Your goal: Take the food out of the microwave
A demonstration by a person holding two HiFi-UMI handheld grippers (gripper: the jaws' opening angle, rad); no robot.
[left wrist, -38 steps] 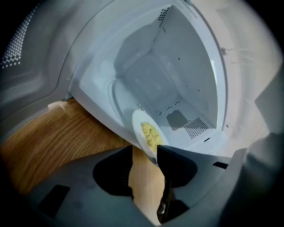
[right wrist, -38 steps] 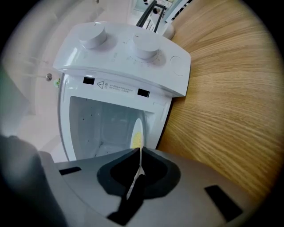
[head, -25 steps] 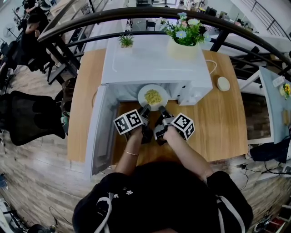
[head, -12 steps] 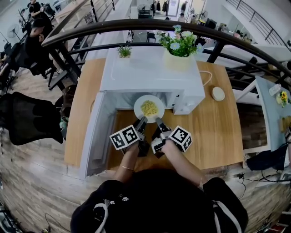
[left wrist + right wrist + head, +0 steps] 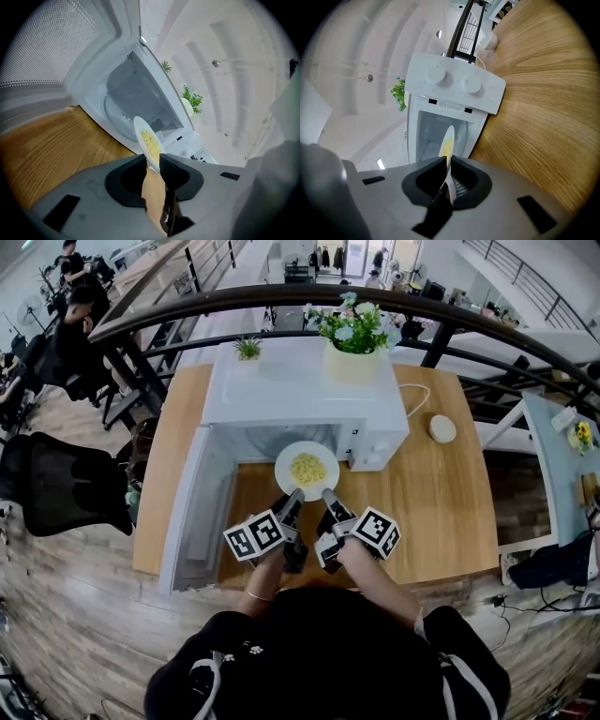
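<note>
A white plate of yellow food hangs over the wooden table just outside the mouth of the white microwave. My left gripper is shut on the plate's near left rim, and my right gripper is shut on its near right rim. In the left gripper view the plate sticks out from between the jaws of the left gripper, with the empty oven cavity behind. In the right gripper view the plate is seen edge-on, pinched by the right gripper.
The microwave door stands swung open at the left. A flower pot and a small plant stand on the microwave's top. A round white object lies on the table at the right. A dark railing runs behind.
Both grippers have drawn back toward me with the plate. The plate has come out of the oven cavity and now hangs over the table in front of it.
</note>
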